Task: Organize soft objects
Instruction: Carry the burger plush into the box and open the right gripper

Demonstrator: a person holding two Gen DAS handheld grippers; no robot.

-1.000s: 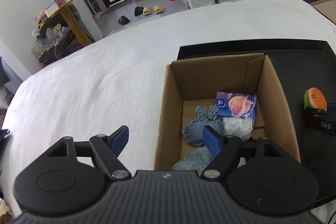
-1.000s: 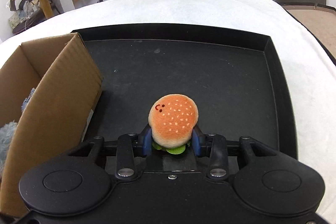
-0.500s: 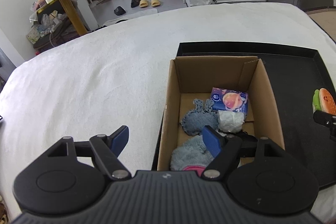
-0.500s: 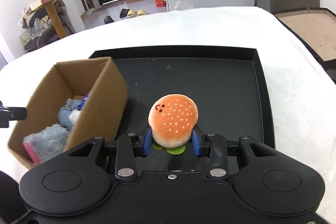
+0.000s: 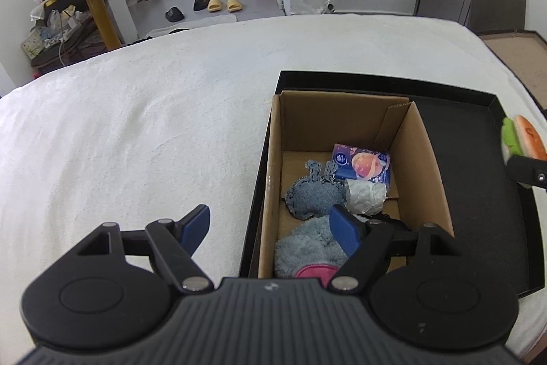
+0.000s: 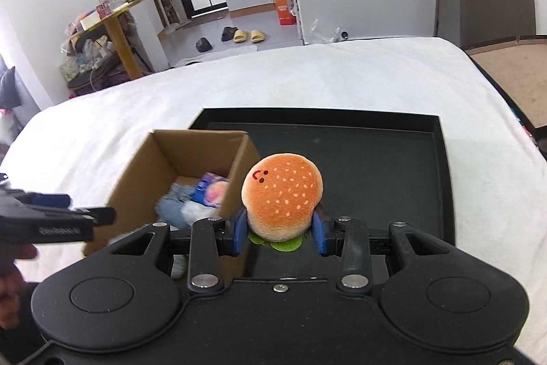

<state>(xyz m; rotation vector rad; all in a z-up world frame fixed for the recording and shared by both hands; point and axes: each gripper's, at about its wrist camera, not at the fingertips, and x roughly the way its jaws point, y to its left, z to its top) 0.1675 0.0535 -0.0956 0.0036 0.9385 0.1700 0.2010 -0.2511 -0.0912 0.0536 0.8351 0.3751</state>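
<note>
Left wrist cam: the left gripper (image 5: 271, 230) is spread wide with nothing in it, hanging over the cardboard box's (image 5: 270, 194) near left edge. The box sits in a black tray (image 5: 478, 146).

Right wrist cam: the right gripper (image 6: 281, 230) is clamped on the burger plushie (image 6: 282, 195), held above the tray just right of the box.

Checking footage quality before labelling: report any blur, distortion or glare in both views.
Left wrist view: mostly sharp, fisheye bends the bed edge; burger toy cropped at the right border. Right wrist view: burger toy crisp in the right gripper, box contents smeared; even light, no glare.
</note>
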